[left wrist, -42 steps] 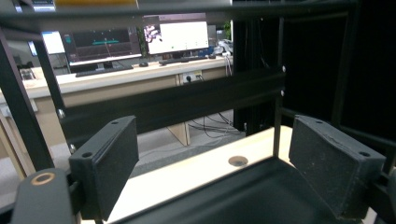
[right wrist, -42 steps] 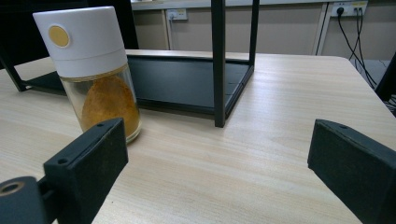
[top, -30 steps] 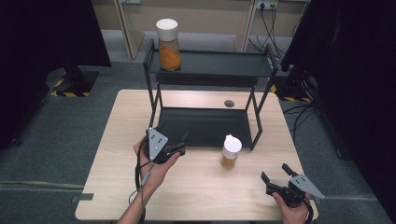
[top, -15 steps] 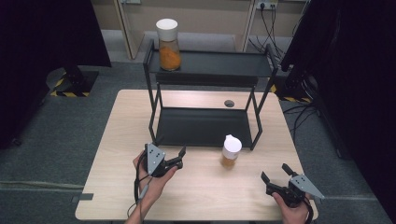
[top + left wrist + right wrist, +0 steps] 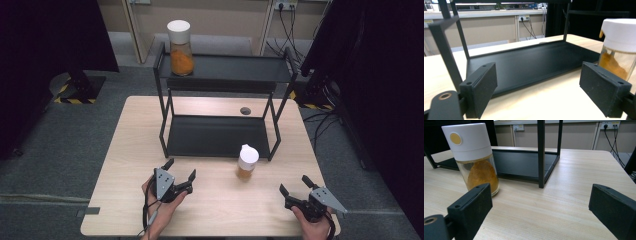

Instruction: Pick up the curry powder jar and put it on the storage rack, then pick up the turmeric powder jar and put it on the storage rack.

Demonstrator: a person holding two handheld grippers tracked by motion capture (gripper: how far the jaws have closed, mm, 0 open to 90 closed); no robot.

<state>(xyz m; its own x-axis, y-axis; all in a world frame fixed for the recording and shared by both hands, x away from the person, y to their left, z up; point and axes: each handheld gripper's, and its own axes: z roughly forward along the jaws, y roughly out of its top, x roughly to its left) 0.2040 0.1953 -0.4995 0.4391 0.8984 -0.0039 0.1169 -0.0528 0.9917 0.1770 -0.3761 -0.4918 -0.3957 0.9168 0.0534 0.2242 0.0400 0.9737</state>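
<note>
A glass spice jar with a smooth white cap stands on the pale wood-grain table, just near of the matte black metal rack. Left gripper and right gripper gape empty; the jar's right edge is cropped in the left gripper view.

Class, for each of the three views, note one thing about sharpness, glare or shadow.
High view: even light, with a pale sheen on the table behind the rack. Left gripper view: the near pads are soft, and the jar at the right edge is slightly blurred. Right gripper view: the jar is sharp and casts a faint shadow.
</note>
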